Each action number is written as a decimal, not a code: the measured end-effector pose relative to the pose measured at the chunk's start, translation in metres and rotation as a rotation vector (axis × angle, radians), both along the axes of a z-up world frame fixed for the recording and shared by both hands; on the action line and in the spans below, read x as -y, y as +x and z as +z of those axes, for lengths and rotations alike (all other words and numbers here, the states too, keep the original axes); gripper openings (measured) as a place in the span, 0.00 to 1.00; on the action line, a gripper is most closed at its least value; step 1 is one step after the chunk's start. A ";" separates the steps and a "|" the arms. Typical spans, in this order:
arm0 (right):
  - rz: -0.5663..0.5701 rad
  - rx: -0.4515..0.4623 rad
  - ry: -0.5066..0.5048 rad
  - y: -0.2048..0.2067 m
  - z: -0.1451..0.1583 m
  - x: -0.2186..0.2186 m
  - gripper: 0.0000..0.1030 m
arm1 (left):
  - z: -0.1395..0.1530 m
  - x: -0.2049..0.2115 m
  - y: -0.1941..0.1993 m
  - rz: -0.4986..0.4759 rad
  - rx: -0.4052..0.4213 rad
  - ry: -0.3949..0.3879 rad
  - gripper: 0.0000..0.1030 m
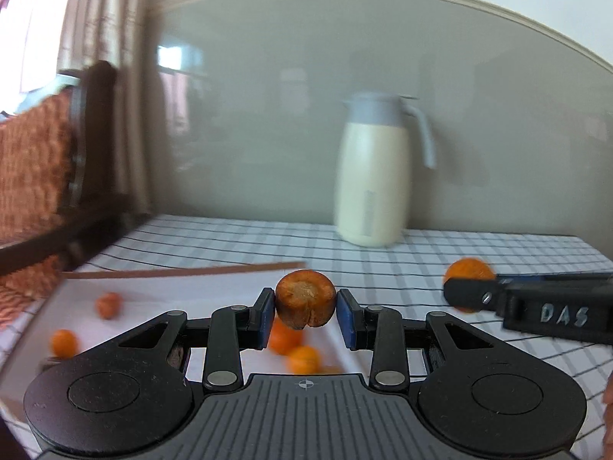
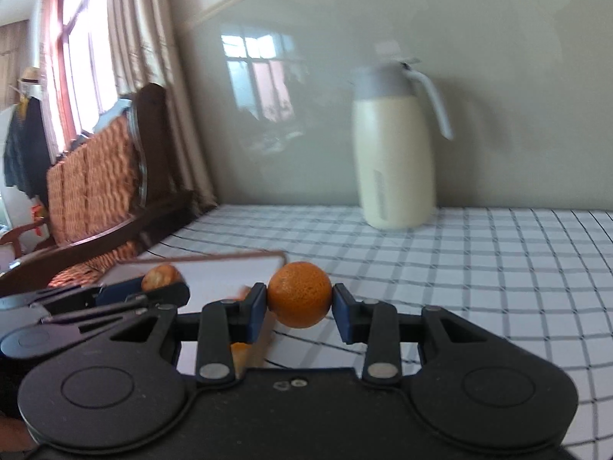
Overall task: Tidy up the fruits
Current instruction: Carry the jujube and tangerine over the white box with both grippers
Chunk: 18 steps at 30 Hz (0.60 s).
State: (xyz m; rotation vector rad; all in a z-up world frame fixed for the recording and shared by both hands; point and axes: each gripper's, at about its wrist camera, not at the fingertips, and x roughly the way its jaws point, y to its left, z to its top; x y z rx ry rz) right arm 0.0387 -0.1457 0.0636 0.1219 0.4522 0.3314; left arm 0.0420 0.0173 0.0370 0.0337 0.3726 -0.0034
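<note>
My left gripper (image 1: 305, 306) is shut on a brownish, bruised small orange (image 1: 305, 299), held above a white tray (image 1: 214, 287) with a brown rim. Several small oranges (image 1: 302, 358) lie loose in that tray. In the right wrist view my right gripper (image 2: 299, 301) is shut on a bright small orange (image 2: 299, 294), lifted over the checked tablecloth. The right gripper's fruit also shows at the right of the left wrist view as an orange (image 1: 469, 270) behind a black finger. The left gripper's fruit (image 2: 161, 276) appears at the left of the right wrist view.
A cream jug (image 1: 373, 176) with a grey lid and handle stands at the back of the table by the grey wall. A dark wooden chair (image 2: 99, 188) with a woven orange cushion sits off the table's left edge. Checked cloth (image 2: 479, 268) covers the table to the right.
</note>
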 end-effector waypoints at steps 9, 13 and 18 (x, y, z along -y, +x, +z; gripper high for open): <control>0.018 0.108 -0.005 0.014 0.006 -0.051 0.28 | 0.005 -0.075 -0.002 0.194 0.041 -0.015 0.34; 0.017 0.100 0.018 0.026 0.001 -0.065 0.28 | 0.006 -0.101 0.003 0.261 0.049 -0.026 0.34; 0.009 0.092 0.035 0.036 -0.007 -0.081 0.28 | -0.001 -0.125 0.008 0.323 0.048 -0.037 0.34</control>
